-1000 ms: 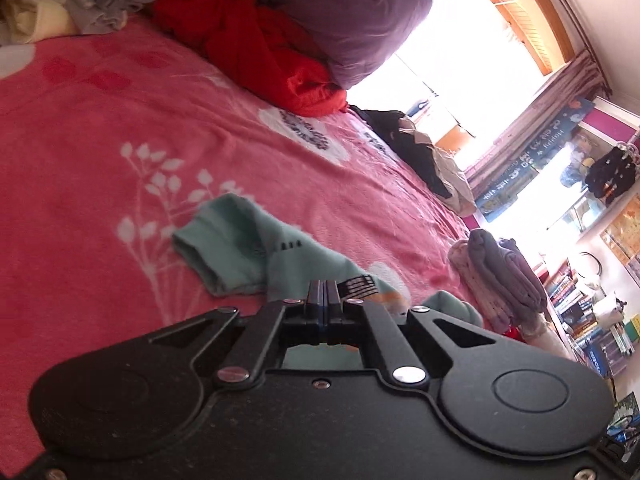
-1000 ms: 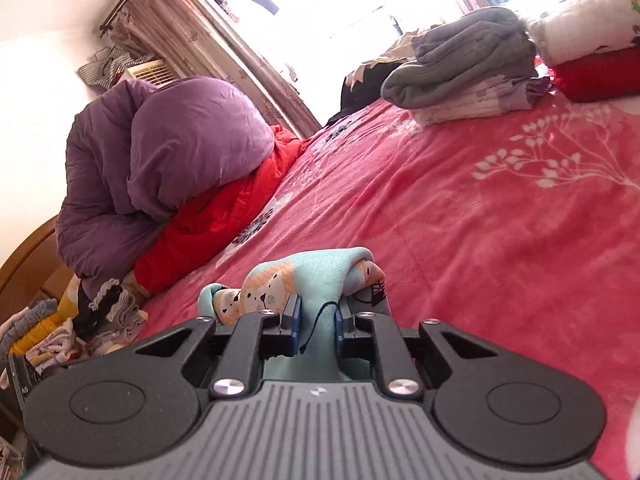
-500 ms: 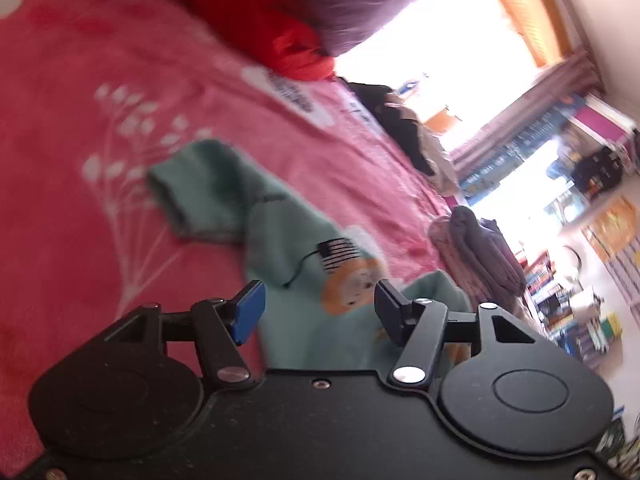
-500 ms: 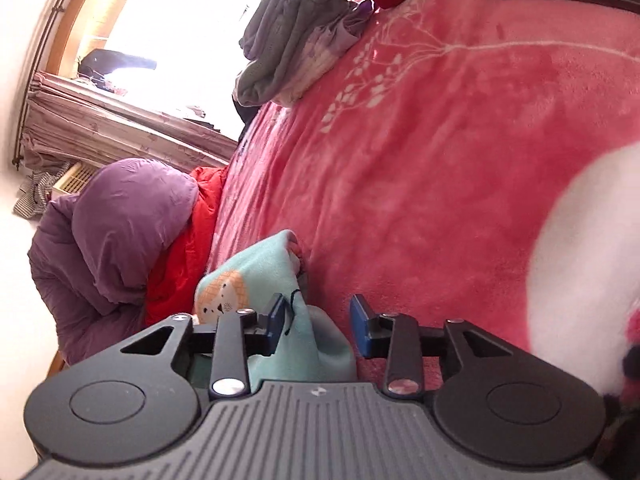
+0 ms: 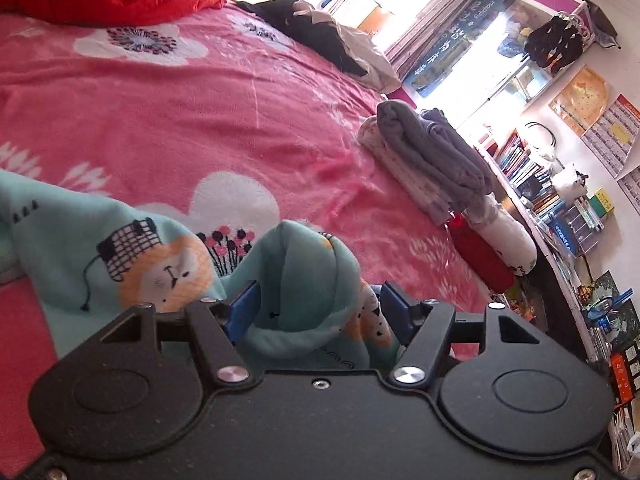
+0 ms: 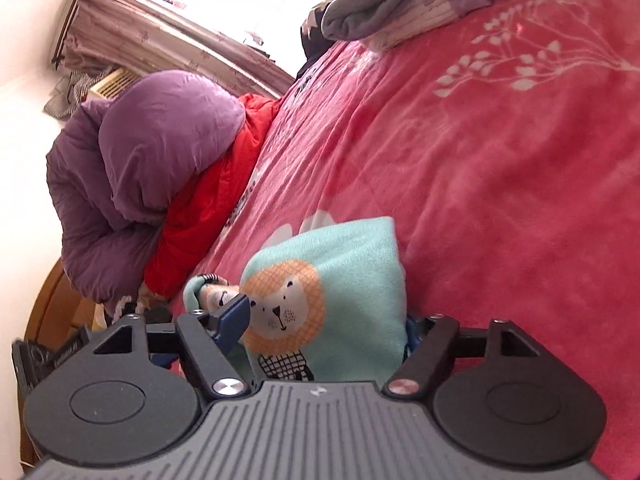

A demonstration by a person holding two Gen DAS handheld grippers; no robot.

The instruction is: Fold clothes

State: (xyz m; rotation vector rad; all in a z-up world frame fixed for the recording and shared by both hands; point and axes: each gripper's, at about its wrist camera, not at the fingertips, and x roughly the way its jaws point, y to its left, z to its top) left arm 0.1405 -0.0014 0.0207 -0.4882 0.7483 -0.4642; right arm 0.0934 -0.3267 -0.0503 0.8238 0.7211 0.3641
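Mint-green garment [image 5: 304, 280] with lion prints, lying bunched on the pink floral blanket [image 5: 200, 120] of a bed. Left gripper [image 5: 318, 308]: jaws spread wide, a raised fold of the garment standing between the blue pads, not pinched. Right gripper [image 6: 326, 328]: jaws likewise wide apart, straddling a folded section of the same garment [image 6: 332, 280] bearing a lion face. Folded grey clothes [image 5: 436, 160] lie near the bed's far edge; a purple duvet [image 6: 152, 160] rests on a red quilt [image 6: 212, 208].
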